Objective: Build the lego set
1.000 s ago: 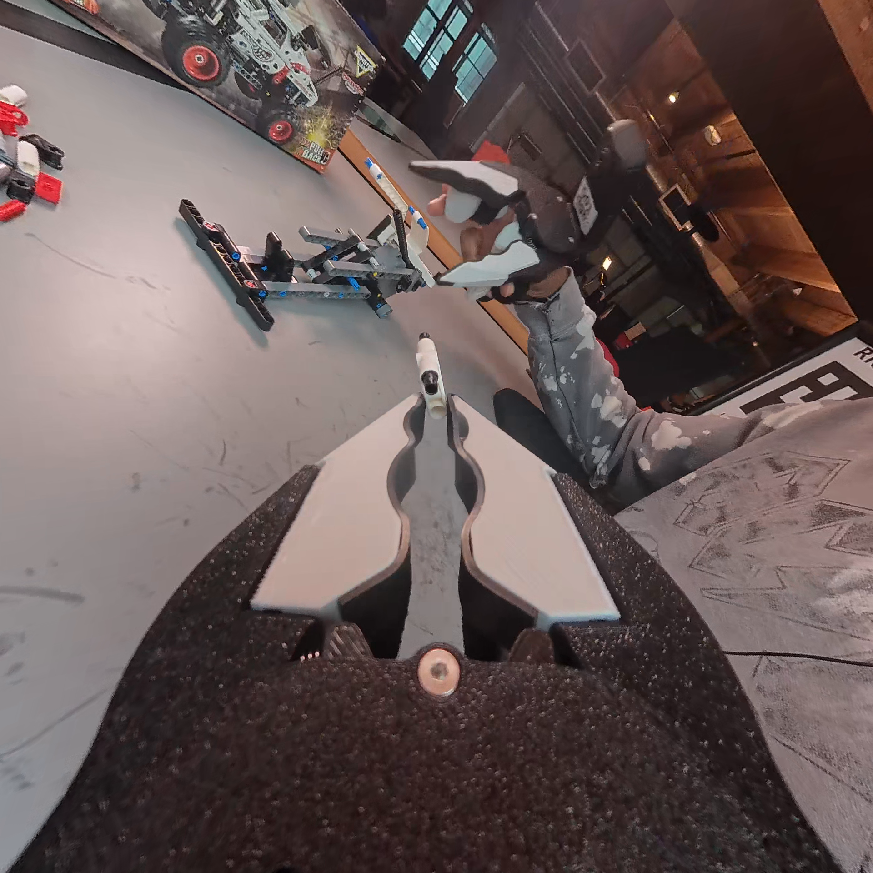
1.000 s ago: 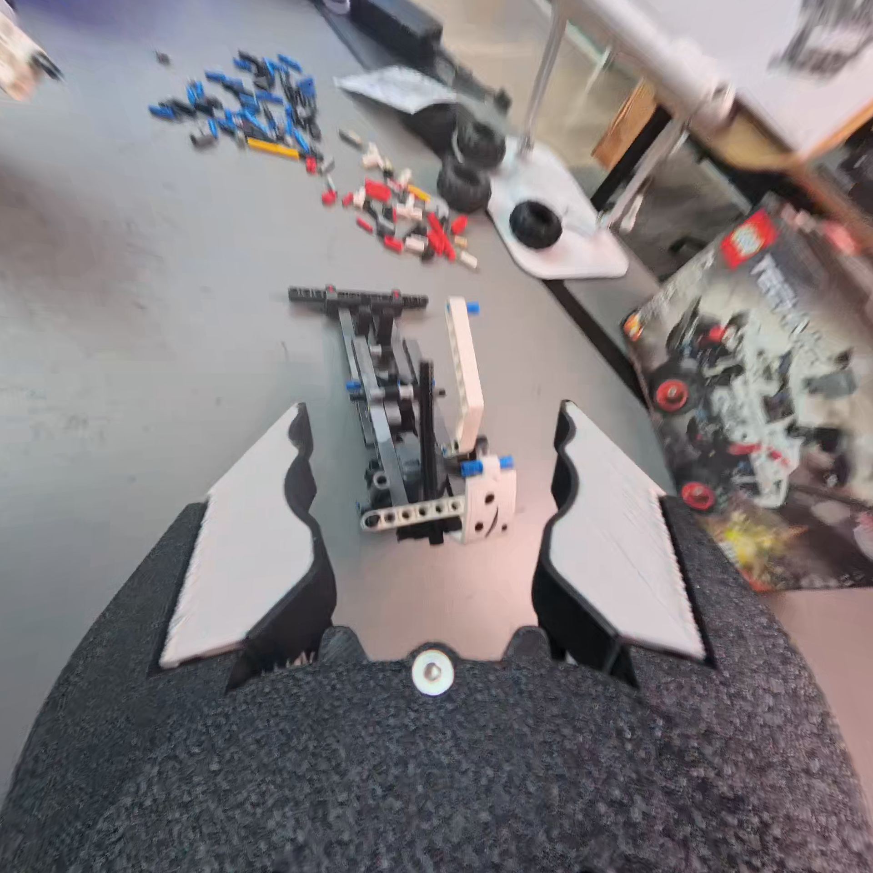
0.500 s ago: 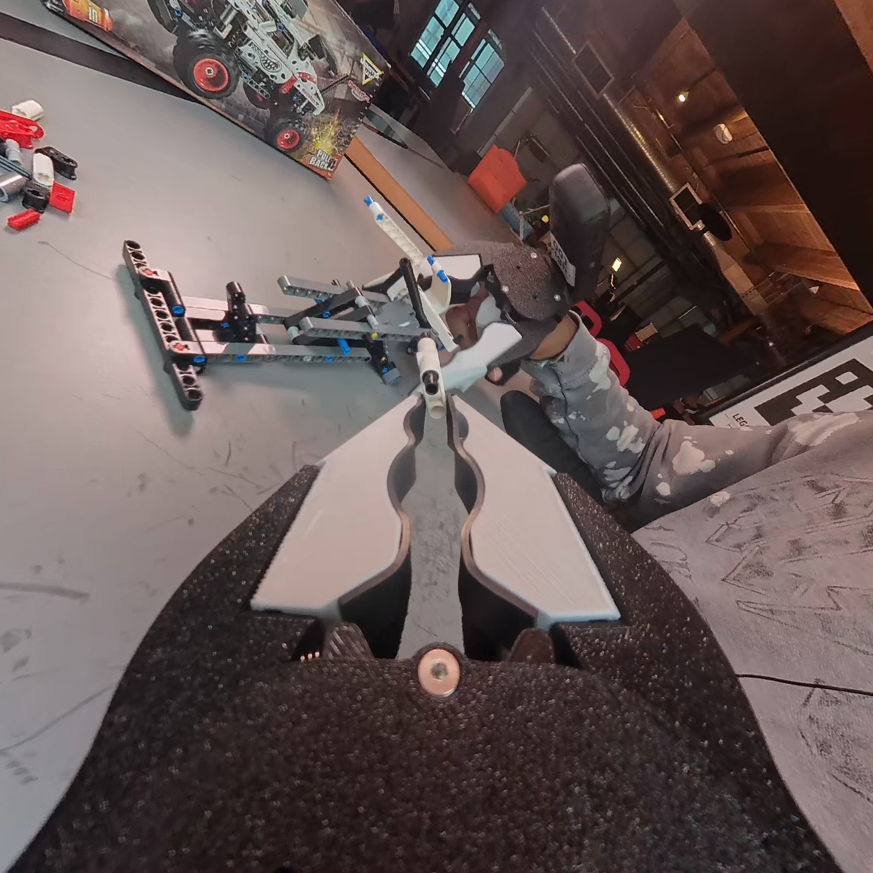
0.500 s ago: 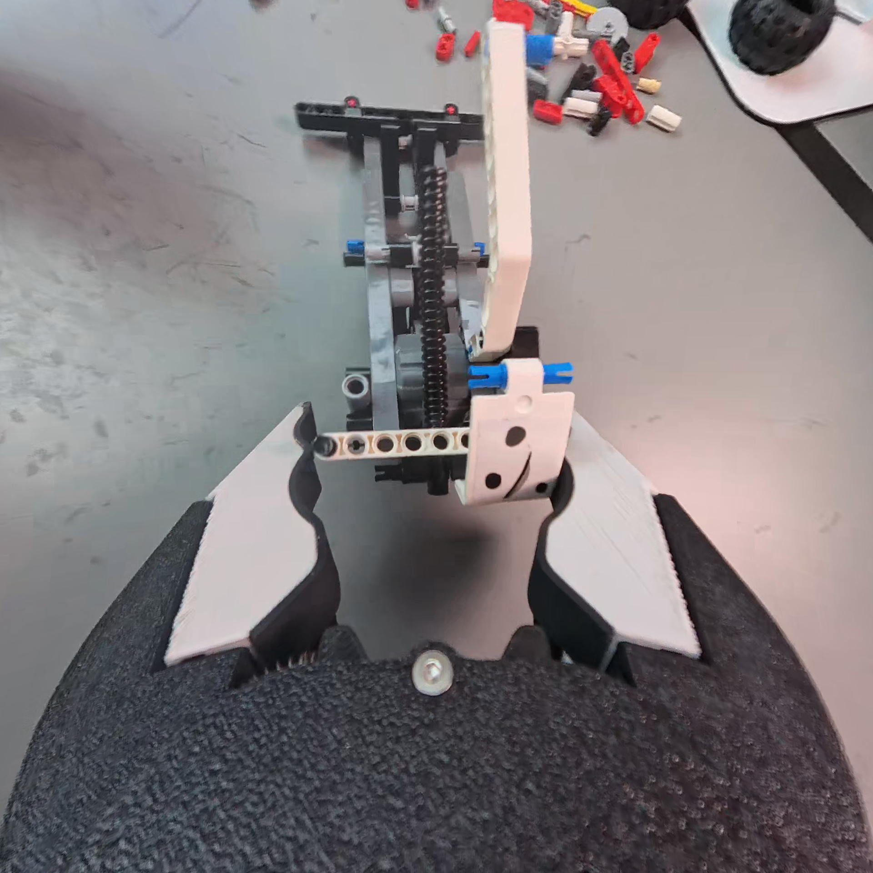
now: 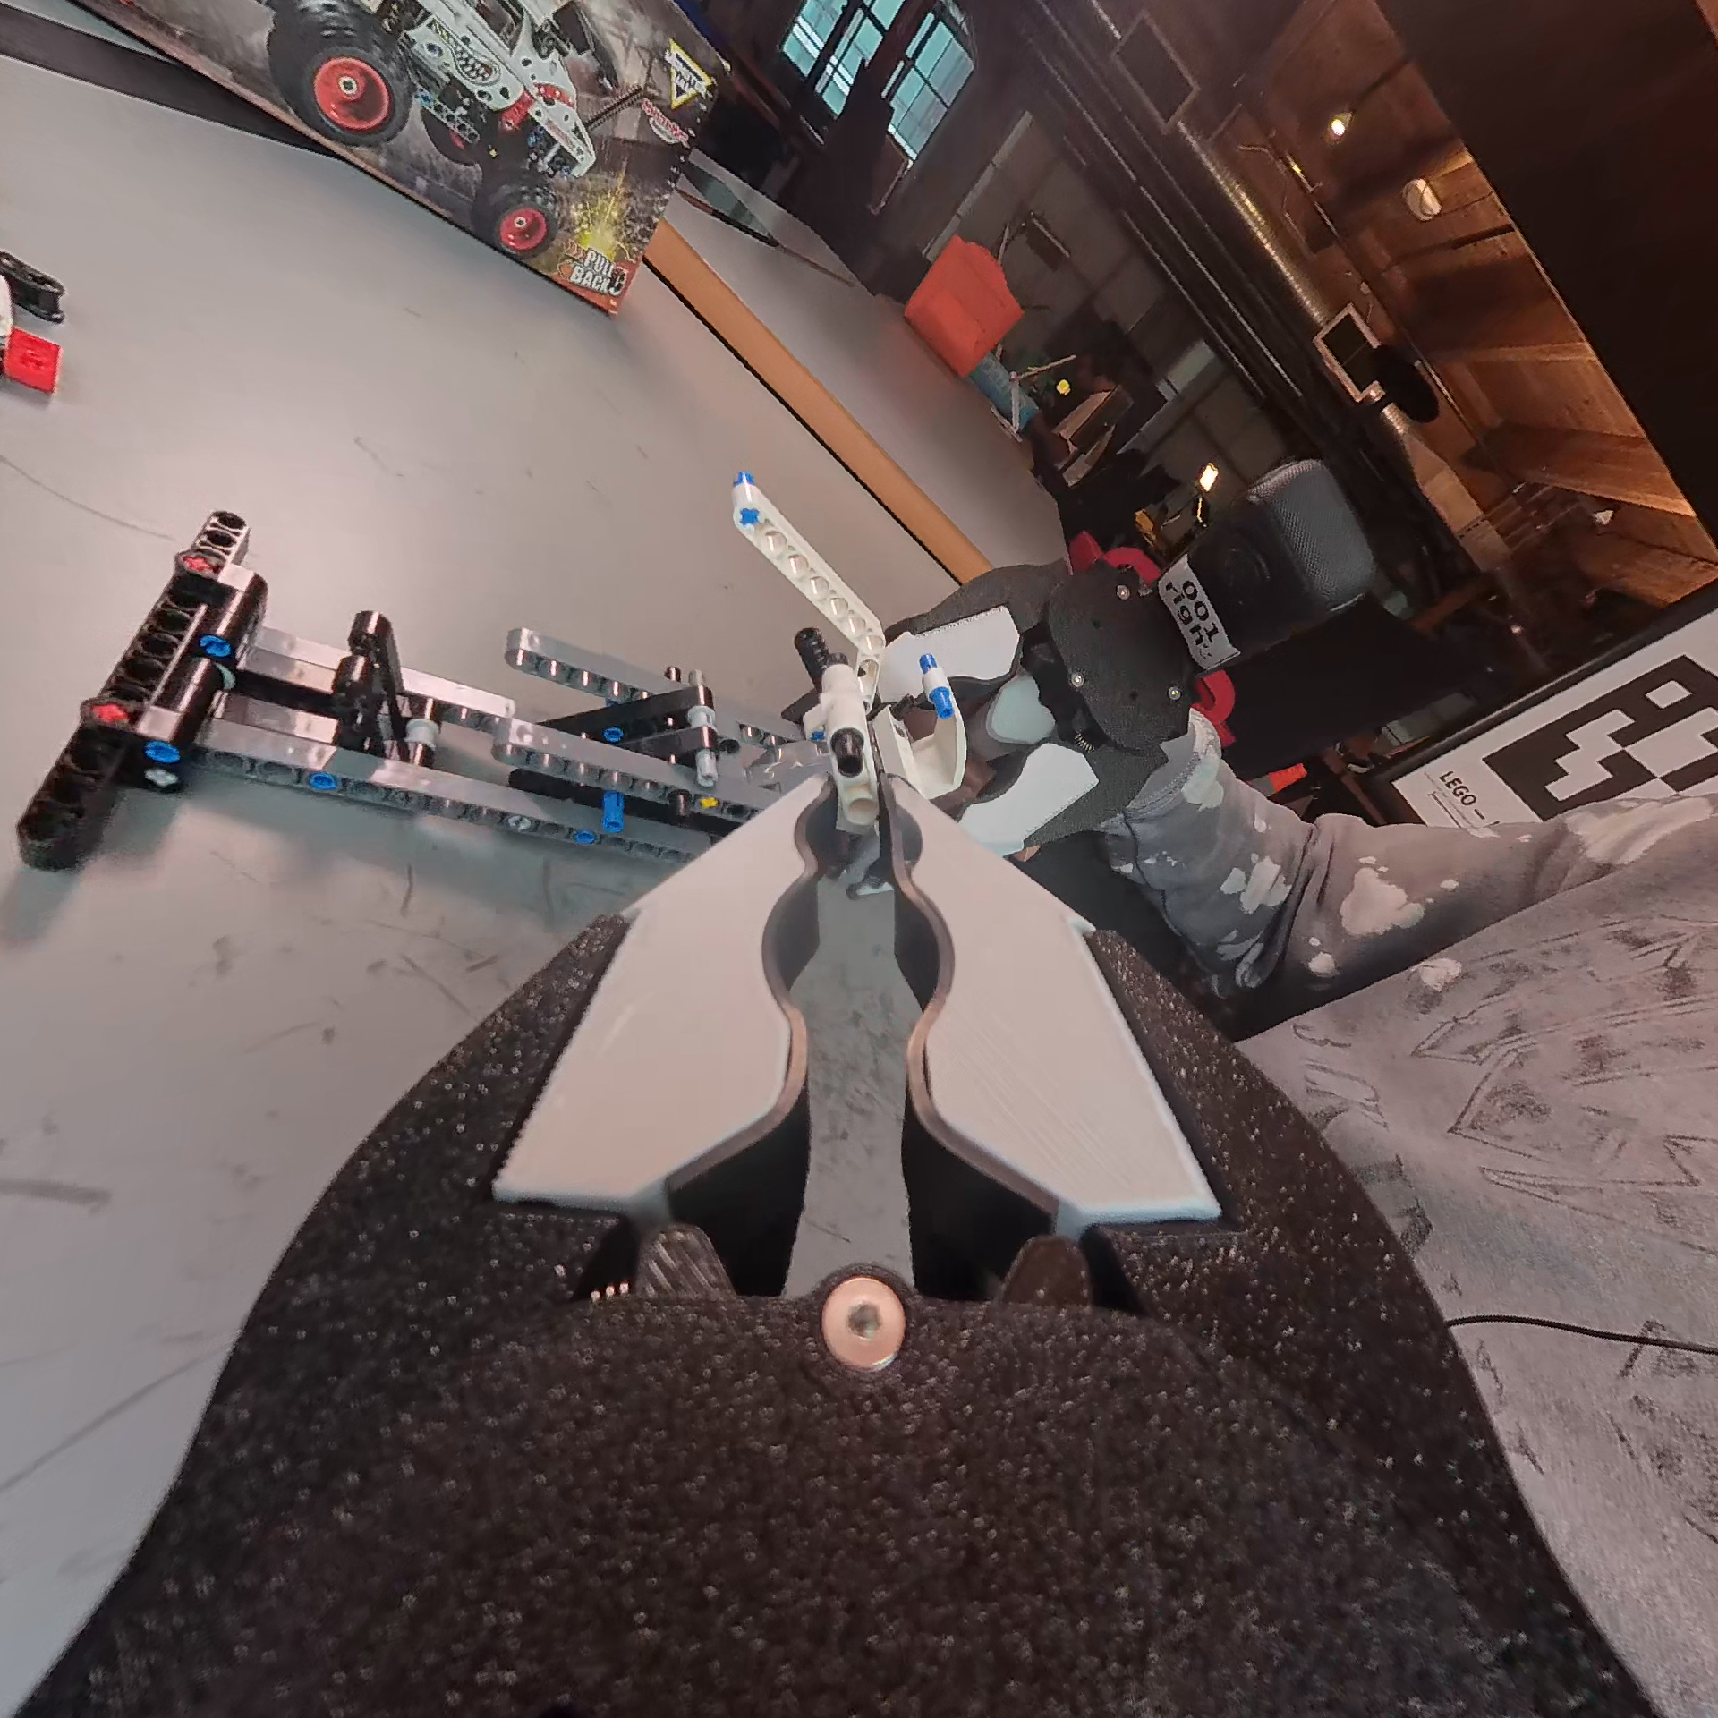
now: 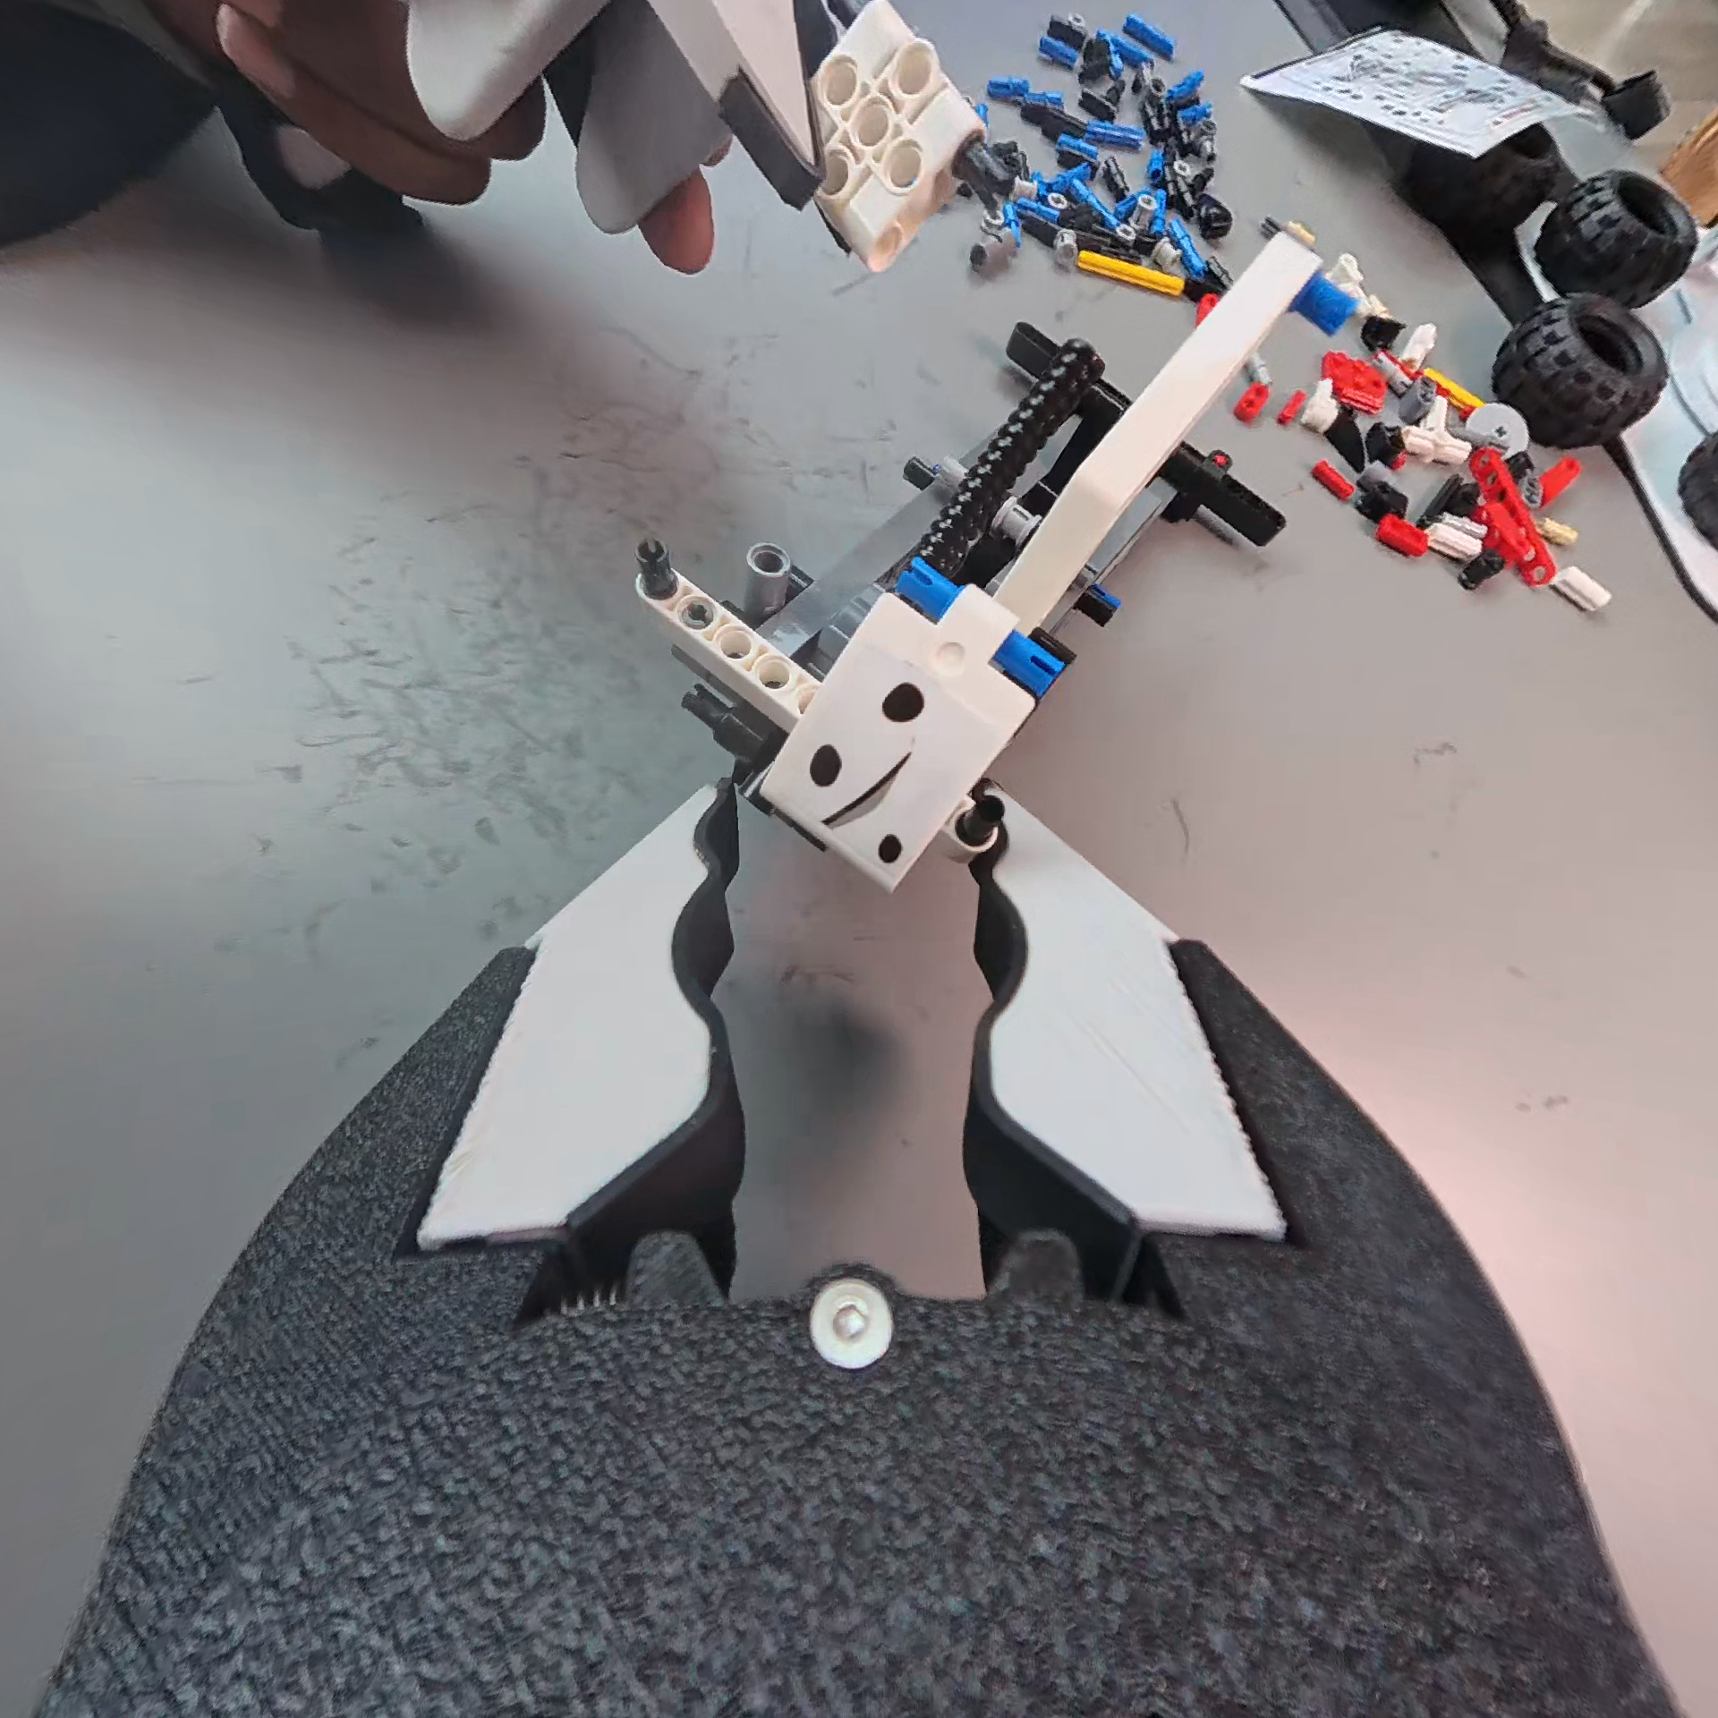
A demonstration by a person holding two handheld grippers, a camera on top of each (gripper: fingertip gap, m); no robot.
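The partly built chassis (image 6: 1013, 595) lay on the grey table (image 6: 372, 651), a long frame of grey and black beams with blue pins, a black cross beam at its far end, a black ribbed axle along the middle, and a white beam (image 6: 1153, 428) rising at a slant. Its near end carried a white panel (image 6: 892, 744) marked with dark spots. The right tool (image 6: 851, 818) was clamped on that near end, one finger at each side of the panel. The left tool (image 5: 851, 799) was clenched on a small white connector block (image 6: 883, 139) fitted with a black pin, held above and to the left of the chassis. Loose blue, black and red parts (image 6: 1116, 177), black tyres (image 6: 1580, 372) and the set's box (image 5: 483, 112) lay beyond. The panel hid the frame's underside at the grip; the box was cut off at the picture's edge.
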